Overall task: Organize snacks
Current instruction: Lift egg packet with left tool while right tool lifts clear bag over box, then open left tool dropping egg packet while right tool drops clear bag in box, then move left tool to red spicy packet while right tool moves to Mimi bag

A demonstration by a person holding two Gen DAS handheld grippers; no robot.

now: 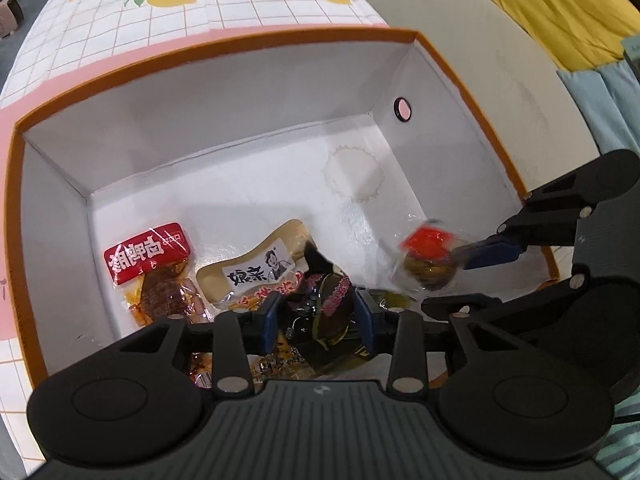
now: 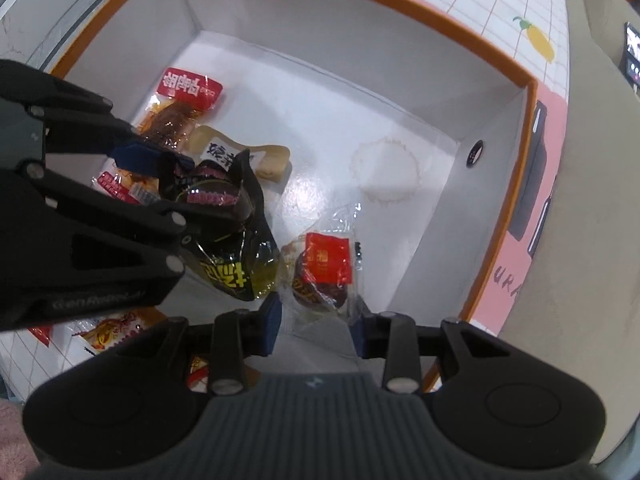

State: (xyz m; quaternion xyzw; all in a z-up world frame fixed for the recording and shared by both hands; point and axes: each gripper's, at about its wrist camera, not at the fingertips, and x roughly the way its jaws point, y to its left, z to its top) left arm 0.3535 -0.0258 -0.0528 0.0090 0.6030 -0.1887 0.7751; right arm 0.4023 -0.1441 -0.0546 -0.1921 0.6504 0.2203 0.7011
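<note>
Black packet (image 1: 320, 300) clamped in left gripper (image 1: 318, 316), red-labelled packet (image 2: 320, 276) beyond open right gripper (image 2: 316, 322)

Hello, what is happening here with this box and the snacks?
A person is sorting snacks into a white box with an orange rim. The left hand-held gripper is shut on a black snack packet above the box floor. The right hand-held gripper is open around a red-labelled clear packet. A red-topped meat snack and a cream packet lie inside.
</note>
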